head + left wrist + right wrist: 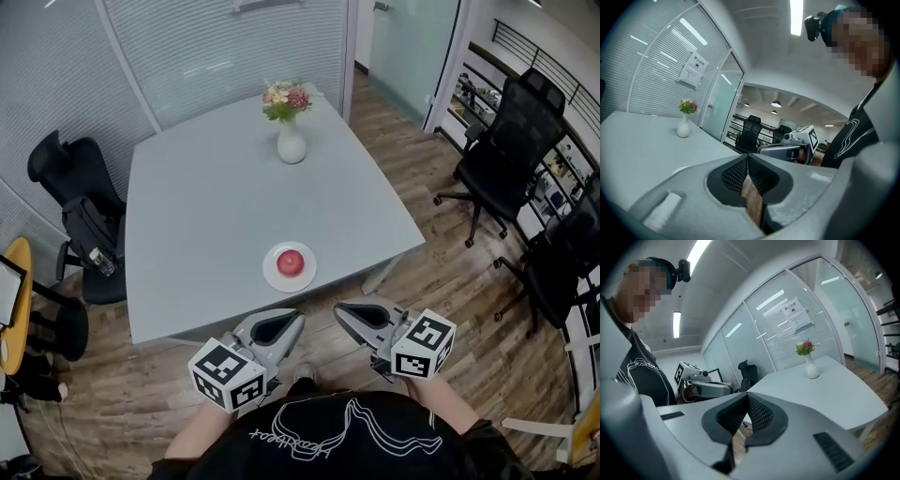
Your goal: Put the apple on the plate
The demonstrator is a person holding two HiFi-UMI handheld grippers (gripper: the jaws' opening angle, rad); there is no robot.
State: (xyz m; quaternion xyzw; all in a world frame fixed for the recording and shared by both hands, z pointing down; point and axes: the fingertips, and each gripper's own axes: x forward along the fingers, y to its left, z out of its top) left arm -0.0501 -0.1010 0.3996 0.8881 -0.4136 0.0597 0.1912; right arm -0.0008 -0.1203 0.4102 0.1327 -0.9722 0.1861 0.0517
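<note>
- Grey left gripper (292, 317) and right gripper (341, 309) hover clenched, empty.
- Round red apple (291, 262) rests on a small white plate (272, 277) at their 12 o'clock, near the grey table's (206, 216) edge.
- Probably firm, smooth, light: pinch across its widest middle.

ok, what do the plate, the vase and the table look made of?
Plate: white, smooth, thin rim; probably glazed ceramic, though plastic is possible.
Vase: white, opaque, smooth rounded body; likely ceramic.
Table: pale grey, matte, even colour with no grain; looks like laminate or painted board, can't tell which.
</note>
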